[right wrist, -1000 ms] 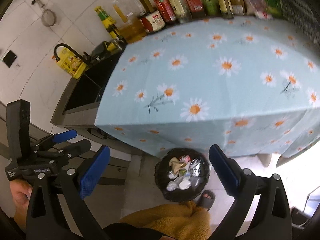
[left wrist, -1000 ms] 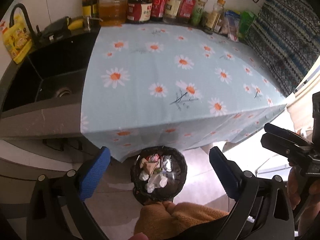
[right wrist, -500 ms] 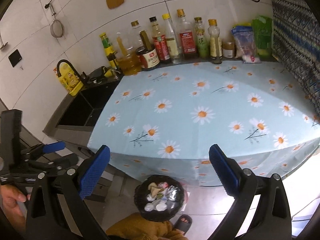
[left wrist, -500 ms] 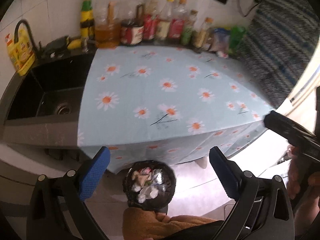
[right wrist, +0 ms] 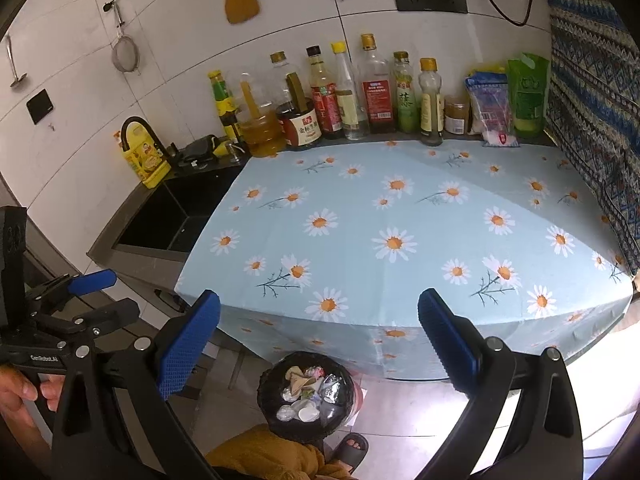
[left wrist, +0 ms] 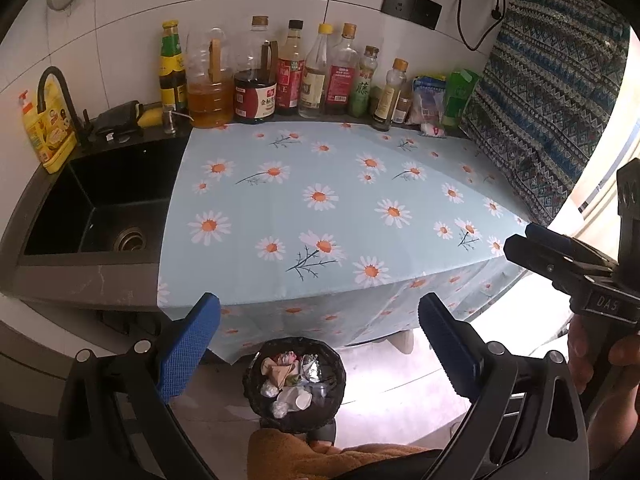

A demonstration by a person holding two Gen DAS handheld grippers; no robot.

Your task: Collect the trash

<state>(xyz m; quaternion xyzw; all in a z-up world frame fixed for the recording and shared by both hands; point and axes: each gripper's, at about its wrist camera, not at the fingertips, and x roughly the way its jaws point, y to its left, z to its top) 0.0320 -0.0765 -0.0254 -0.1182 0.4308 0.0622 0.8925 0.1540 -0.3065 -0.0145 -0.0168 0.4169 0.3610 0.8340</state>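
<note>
A black-lined trash bin point(left wrist: 294, 388) stands on the floor below the counter's front edge, holding crumpled paper, foil and white cups; it also shows in the right wrist view point(right wrist: 307, 394). My left gripper point(left wrist: 318, 354) is open and empty, held above the bin. My right gripper point(right wrist: 318, 350) is open and empty too, above the bin. The daisy-print cloth point(left wrist: 328, 208) on the counter carries no loose trash. Each gripper shows at the edge of the other's view.
A row of sauce and oil bottles point(left wrist: 280, 80) lines the back wall. A black sink point(left wrist: 100, 208) with a faucet is at the left. A patterned cloth point(left wrist: 544, 100) hangs at the right. Snack bags point(right wrist: 508, 100) stand at the back right.
Both grippers have risen and tilted up, so the back wall and bottles are now in full view. The bin sits lower in both frames. Both stay open and empty.
</note>
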